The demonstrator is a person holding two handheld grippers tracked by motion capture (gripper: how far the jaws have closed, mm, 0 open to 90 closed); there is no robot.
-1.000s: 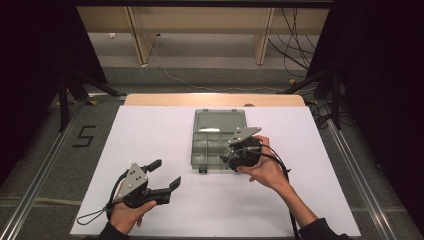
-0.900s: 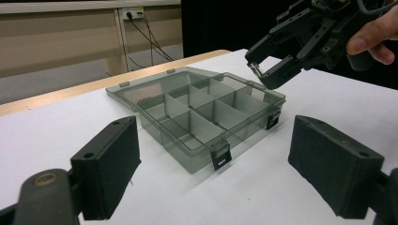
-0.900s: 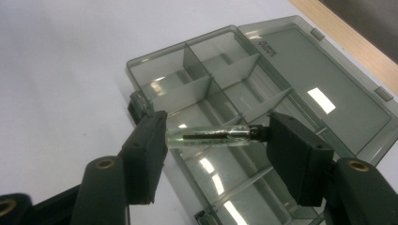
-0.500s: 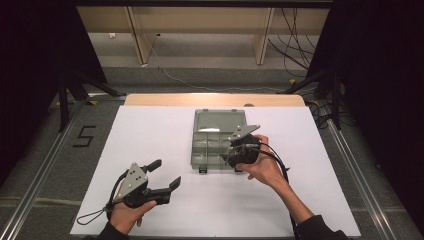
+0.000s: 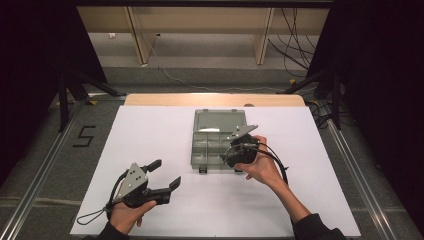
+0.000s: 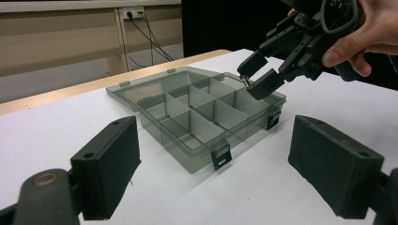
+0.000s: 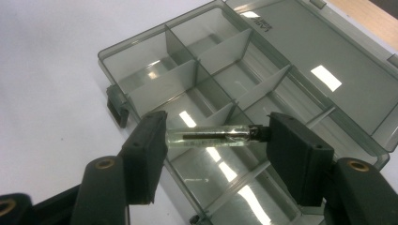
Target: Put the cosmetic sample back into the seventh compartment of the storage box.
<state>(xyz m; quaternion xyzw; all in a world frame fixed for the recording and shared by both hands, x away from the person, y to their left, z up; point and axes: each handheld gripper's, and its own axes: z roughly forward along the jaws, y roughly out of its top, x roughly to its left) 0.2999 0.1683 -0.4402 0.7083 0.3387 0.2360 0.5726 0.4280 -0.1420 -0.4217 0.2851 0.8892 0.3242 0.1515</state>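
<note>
While the right gripper (image 7: 216, 136) hangs over the near right part of the compartment box (image 5: 210, 145), its jaws are clamped end-to-end on a small clear vial (image 7: 209, 135): the vial lies crosswise between the pads, one end against each, dark cap at the right pad, a thin dark rod visible inside the glass. Vial is off the box, held above the divider cells, nothing touching it from below. In the left gripper view the same gripper (image 6: 256, 79) sits tilted down over the box's far right corner cell, person's right hand (image 6: 361, 33) wrapped round its body. Box is smoky translucent plastic, lid (image 5: 220, 121) flat open on the far side of the claw, two latches (image 6: 220, 157) hanging at the front edge, cells look empty as far as I can tell. Left gripper (image 5: 165, 175) rests low on the white table (image 5: 150, 130), well apart from the box and down-left of it, jaws spread wide, nothing between them. Left hand (image 5: 127, 217) holds it from behind.
</note>
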